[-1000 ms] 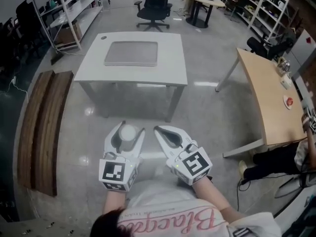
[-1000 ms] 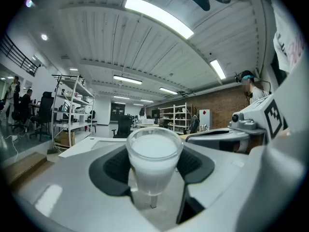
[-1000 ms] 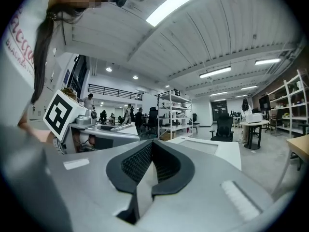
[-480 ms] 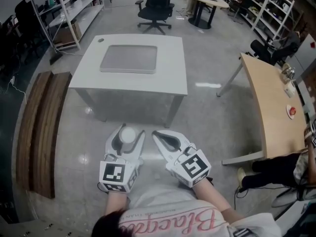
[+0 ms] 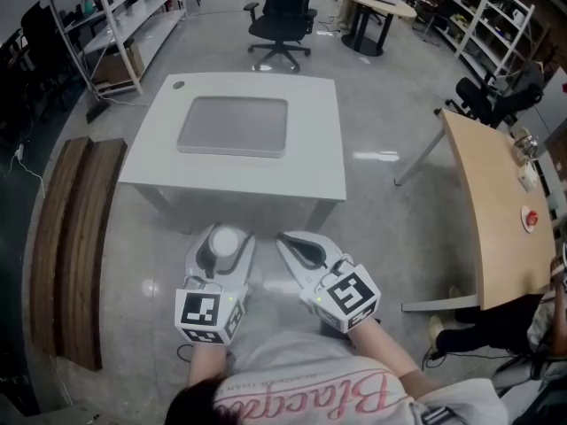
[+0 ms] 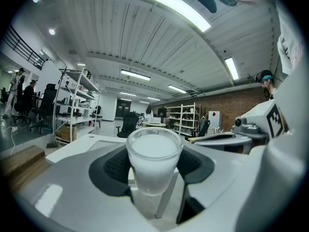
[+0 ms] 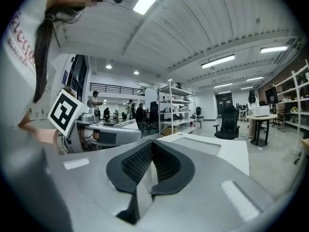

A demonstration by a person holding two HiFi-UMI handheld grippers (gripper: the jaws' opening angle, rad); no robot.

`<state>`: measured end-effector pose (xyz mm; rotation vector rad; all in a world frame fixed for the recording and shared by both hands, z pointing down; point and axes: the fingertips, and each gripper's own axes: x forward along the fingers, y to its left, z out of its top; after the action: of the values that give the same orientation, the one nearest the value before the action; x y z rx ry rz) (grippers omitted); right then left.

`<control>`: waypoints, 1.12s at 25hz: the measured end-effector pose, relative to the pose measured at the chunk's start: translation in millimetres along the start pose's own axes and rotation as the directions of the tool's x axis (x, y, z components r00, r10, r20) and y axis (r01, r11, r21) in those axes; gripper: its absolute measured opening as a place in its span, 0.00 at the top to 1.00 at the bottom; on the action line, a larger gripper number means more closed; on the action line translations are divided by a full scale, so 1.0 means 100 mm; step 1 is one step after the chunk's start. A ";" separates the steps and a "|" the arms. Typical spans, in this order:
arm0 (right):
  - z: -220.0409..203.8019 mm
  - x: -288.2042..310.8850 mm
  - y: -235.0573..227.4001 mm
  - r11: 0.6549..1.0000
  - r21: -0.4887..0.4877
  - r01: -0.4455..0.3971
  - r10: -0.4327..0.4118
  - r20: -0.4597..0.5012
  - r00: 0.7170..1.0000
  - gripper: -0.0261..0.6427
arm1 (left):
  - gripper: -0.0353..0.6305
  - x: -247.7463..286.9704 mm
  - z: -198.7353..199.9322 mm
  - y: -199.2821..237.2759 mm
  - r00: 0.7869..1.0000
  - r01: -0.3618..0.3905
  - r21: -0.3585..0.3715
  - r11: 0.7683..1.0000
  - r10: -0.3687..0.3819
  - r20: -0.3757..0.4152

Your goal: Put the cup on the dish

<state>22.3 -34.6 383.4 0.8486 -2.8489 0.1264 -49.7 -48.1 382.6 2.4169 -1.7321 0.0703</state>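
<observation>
A frosted white cup (image 5: pixel 226 241) stands upright between the dark pads of my left gripper (image 5: pixel 232 231), which is shut on it; the left gripper view shows the cup (image 6: pixel 153 161) held at its sides. Just right of it, my right gripper (image 5: pixel 282 235) is shut with nothing in it, and its pad tips meet in the right gripper view (image 7: pixel 150 144). Both grippers hang over the floor, just short of the near edge of a white table (image 5: pixel 310 149). A flat grey rectangular dish (image 5: pixel 232 126) lies on that table, also seen as the dish (image 7: pixel 200 145) ahead of the right jaws.
A black office chair (image 5: pixel 282 16) stands beyond the table. A wooden bench (image 5: pixel 75 237) runs along the left, with metal shelves (image 5: pixel 106 16) behind it. A wooden desk (image 5: pixel 496 202) and a seated person (image 5: pixel 532 304) are at the right.
Both grippers have moved forward together toward the white table, whose near edge now lies closer to them. The cup stays in the left gripper.
</observation>
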 end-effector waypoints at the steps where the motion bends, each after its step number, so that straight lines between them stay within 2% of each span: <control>1: 0.03 0.08 -0.05 1.000 -0.004 0.000 0.000 0.002 1.000 0.96 | 0.56 0.08 0.03 0.06 1.000 0.003 0.004 1.000 -0.003 0.001; 17: 0.33 1.21 -1.08 0.997 0.014 0.071 -0.071 0.008 0.997 0.96 | 0.56 1.52 0.28 0.86 0.996 0.094 0.026 0.995 -0.093 -0.017; 22: 0.26 1.44 -1.27 0.995 0.039 0.087 -0.086 -0.016 0.996 0.96 | 0.56 1.87 0.20 1.13 0.996 0.081 -0.010 0.997 -0.082 -0.026; 28: 0.16 1.61 -1.52 0.988 0.113 0.107 -0.103 -0.040 0.994 0.96 | 0.56 2.29 0.12 1.44 0.999 0.045 0.002 0.999 -0.045 -0.016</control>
<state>-29.1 -249.9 402.6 1.0067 -2.7810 0.2909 -111.8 -309.7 417.5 2.4486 -1.6713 0.0854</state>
